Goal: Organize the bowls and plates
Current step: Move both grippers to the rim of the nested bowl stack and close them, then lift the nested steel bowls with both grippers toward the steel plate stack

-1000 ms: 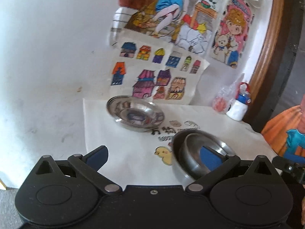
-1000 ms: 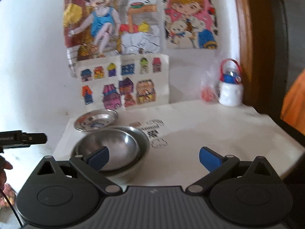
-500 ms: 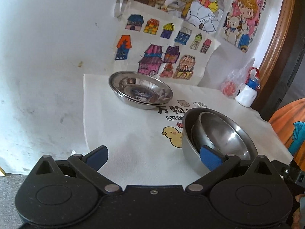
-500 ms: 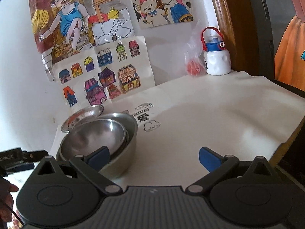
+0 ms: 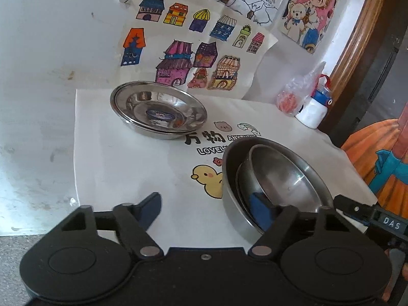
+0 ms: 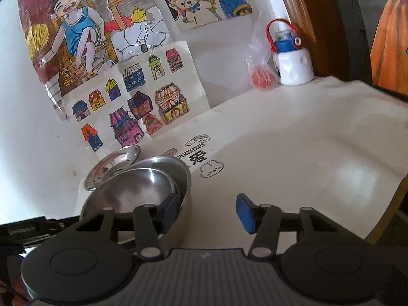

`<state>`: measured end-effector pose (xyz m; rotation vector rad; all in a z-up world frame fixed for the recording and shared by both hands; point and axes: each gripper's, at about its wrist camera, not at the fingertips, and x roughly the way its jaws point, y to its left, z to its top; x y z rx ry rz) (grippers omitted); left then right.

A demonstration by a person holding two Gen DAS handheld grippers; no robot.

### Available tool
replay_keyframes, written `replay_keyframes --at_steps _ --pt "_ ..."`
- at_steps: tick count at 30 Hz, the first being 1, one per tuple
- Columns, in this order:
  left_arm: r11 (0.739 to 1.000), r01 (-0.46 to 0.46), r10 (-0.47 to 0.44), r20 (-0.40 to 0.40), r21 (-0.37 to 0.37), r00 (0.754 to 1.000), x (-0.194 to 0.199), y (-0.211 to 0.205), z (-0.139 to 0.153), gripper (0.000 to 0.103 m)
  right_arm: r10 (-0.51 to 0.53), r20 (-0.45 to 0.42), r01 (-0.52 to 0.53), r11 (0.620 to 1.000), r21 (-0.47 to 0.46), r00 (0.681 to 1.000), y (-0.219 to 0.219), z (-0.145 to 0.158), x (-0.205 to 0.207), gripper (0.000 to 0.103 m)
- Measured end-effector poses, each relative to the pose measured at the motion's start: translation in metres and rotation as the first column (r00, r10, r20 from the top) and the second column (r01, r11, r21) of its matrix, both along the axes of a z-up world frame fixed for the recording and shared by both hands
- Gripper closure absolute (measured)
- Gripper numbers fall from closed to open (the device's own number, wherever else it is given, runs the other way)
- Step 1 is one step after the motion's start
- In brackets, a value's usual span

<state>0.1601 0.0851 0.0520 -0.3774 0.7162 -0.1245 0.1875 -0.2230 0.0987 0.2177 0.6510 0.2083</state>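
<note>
Two steel bowls are seen nested on the cloth-covered table: a small bowl is set inside a large bowl, tilted against its near wall. Two shallow steel plates are stacked farther back, near the wall, apart from the bowls.

Left gripper: jaws have just been closing and are held half spread. One blue pad is placed inside the large bowl, the other outside over bare cloth, so the bowl's wall is straddled; no press on the rim can be seen.

Right gripper: jaws have likewise just been closing and remain parted. One pad is placed at the rim of the nested bowls, the other over bare cloth; whether the rim is touched cannot be told.

A white bottle with a blue and red cap and a clear bag holding something red are kept at the far table edge. Coloured drawings are fixed to the wall.
</note>
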Motion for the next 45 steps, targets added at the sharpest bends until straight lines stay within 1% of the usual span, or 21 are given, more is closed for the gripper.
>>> replay_keyframes --at_steps 1,2,4,5,7,10,12,15,17,19,21,23,24,25,29,34,39,45 --pt "1.0 0.005 -0.005 -0.004 -0.01 1.0 0.001 0.001 -0.001 0.035 0.005 -0.008 -0.005 1.0 0.013 1.0 0.001 -0.001 0.001 0.055" --pt "1.0 0.01 -0.01 -0.01 -0.017 1.0 0.003 0.001 -0.001 0.037 0.009 -0.014 -0.008 1.0 0.024 1.0 0.002 -0.002 0.002 0.057" --pt "0.999 0.014 -0.014 -0.014 -0.038 1.0 0.004 0.001 -0.003 0.042 0.014 -0.02 -0.013 0.999 0.044 1.0 0.003 -0.004 0.004 0.066" --pt "0.999 0.016 -0.017 -0.011 -0.049 1.0 0.004 0.002 -0.004 0.045 0.017 -0.024 -0.016 0.998 0.056 1.0 0.004 -0.005 0.005 0.069" --pt "0.997 0.017 -0.017 -0.008 -0.078 1.0 0.005 0.002 -0.005 0.055 0.013 -0.023 -0.011 0.996 0.085 1.0 0.005 -0.005 0.006 0.078" --pt "0.994 0.015 -0.015 0.0 -0.105 1.0 0.006 0.001 -0.006 0.063 -0.006 -0.032 0.01 0.993 0.114 0.999 0.004 -0.006 0.007 0.079" --pt "0.992 0.006 -0.006 0.0 -0.128 1.0 0.007 0.0 -0.007 0.067 -0.016 -0.042 0.021 0.991 0.13 0.999 0.004 -0.008 0.009 0.079" --pt "0.986 -0.009 0.007 -0.012 -0.164 1.0 0.01 0.001 -0.011 0.068 -0.018 -0.053 0.025 0.99 0.141 0.998 0.005 -0.011 0.011 0.079" --pt "0.979 -0.023 0.018 -0.03 -0.204 0.999 0.012 0.002 -0.016 0.068 0.002 -0.071 0.009 0.988 0.156 0.997 0.008 -0.014 0.013 0.081" --pt "0.971 -0.032 0.024 -0.036 -0.238 0.999 0.013 0.004 -0.019 0.067 -0.004 -0.072 0.015 0.988 0.151 0.997 0.012 -0.016 0.012 0.082" --pt "0.971 -0.029 0.022 -0.034 -0.237 0.999 0.014 0.002 -0.019 0.068 -0.008 -0.067 0.017 0.991 0.136 0.998 0.013 -0.014 0.01 0.082" --pt "0.972 -0.02 0.015 -0.023 -0.232 1.0 0.013 0.0 -0.018 0.074 -0.014 -0.061 0.022 0.991 0.134 0.998 0.013 -0.014 0.009 0.084" --pt "0.972 -0.013 0.009 -0.018 -0.233 1.0 0.013 0.0 -0.017 0.081 -0.017 -0.057 0.024 0.991 0.134 0.998 0.012 -0.013 0.008 0.085" --pt "0.973 -0.009 0.007 -0.013 -0.23 1.0 0.013 -0.001 -0.016 0.085 -0.021 -0.051 0.028 0.991 0.133 0.998 0.012 -0.012 0.007 0.086" --pt "0.979 -0.01 0.011 0.002 -0.205 1.0 0.01 -0.005 -0.015 0.085 -0.034 -0.036 0.038 0.991 0.126 0.999 0.013 -0.013 0.005 0.087" --pt "0.98 -0.018 0.019 0.006 -0.196 1.0 0.01 -0.007 -0.014 0.086 -0.047 0.0 0.047 0.997 0.067 0.999 0.022 -0.013 0.0 0.088" --pt "0.981 -0.025 0.027 0.01 -0.193 1.0 0.008 -0.007 -0.013 0.086 -0.043 0.005 0.043 0.997 0.071 0.999 0.021 -0.013 0.001 0.088" --pt "0.985 -0.025 0.03 0.028 -0.168 0.999 0.008 -0.009 -0.01 0.086 -0.038 0.014 0.037 0.997 0.066 0.999 0.023 -0.011 0.004 0.088"
